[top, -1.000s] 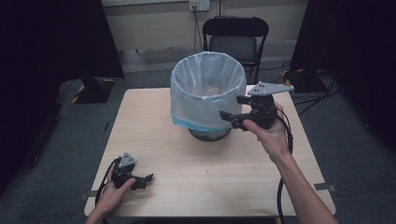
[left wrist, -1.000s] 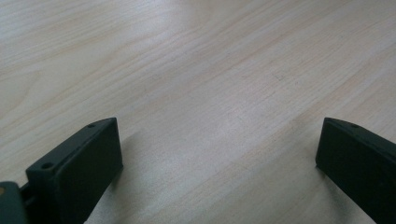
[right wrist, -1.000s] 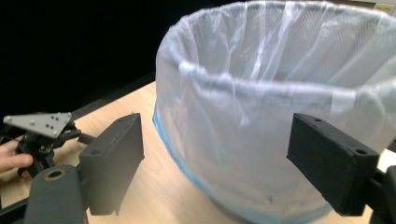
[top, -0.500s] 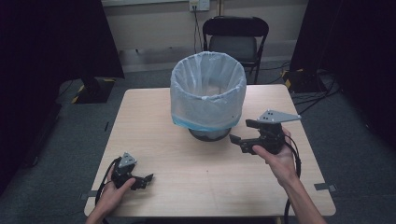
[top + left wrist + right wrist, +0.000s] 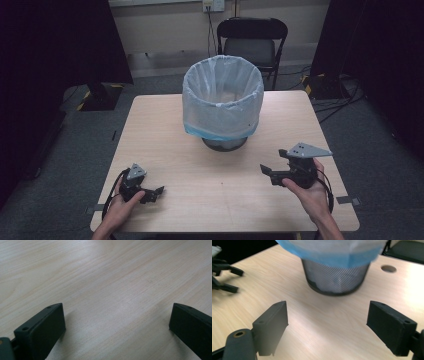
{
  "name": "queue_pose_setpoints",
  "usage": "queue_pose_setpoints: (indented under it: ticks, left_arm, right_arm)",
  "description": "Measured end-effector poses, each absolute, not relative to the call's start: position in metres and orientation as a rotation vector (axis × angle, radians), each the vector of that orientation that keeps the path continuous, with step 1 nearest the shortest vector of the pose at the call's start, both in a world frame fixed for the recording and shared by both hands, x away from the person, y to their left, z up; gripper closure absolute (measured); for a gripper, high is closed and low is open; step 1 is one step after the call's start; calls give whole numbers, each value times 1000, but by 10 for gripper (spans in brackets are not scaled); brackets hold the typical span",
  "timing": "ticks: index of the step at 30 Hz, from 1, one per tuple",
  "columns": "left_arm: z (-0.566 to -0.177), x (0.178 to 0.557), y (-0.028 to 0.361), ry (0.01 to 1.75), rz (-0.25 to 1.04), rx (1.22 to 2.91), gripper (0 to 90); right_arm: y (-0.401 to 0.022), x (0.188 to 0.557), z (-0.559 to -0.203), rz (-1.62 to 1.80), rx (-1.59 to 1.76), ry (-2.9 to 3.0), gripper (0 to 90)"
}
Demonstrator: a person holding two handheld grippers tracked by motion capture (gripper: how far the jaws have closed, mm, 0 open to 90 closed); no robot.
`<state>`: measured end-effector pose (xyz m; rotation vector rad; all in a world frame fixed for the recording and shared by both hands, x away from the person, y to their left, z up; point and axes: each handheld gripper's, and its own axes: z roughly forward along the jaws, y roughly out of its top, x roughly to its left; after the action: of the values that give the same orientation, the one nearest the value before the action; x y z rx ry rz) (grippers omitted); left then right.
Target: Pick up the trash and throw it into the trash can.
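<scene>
dim room, table lit from overhead

soft glare on the table (image 5: 105, 270); the bin (image 5: 337, 277) is slightly blurred; corners fall dark.

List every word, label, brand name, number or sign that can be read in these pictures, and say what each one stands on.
None: no readable text shows in any view.
Waste bin and its bag liner: plain, no print.
Table: bare wood grain, no label.
Left gripper and right gripper: black jaws and grey plates, no markings legible.
Chair and wall socket: too small to show any lettering.
</scene>
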<state>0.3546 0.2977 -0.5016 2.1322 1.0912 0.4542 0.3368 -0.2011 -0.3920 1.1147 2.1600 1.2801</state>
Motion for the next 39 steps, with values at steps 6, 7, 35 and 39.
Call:
queue_pose_setpoints:
  ticks: [6,7,35,39]
  left_arm:
    - [-502,355,298,1091,454,2133,0]
    - [-502,355,298,1091,454,2133,0]
    - [-502,354,298,1094,456,2132,0]
    - [-502,354,298,1092,455,2134,0]
  right_arm:
    - [-209,341,-428,1192,1187,2159,175]
    - [-211,341,-432,1181,1200,2157,175]
    - [-241,359,-498,907,1467,2053,141]
    - [-237,358,-499,886,1452,2045,133]
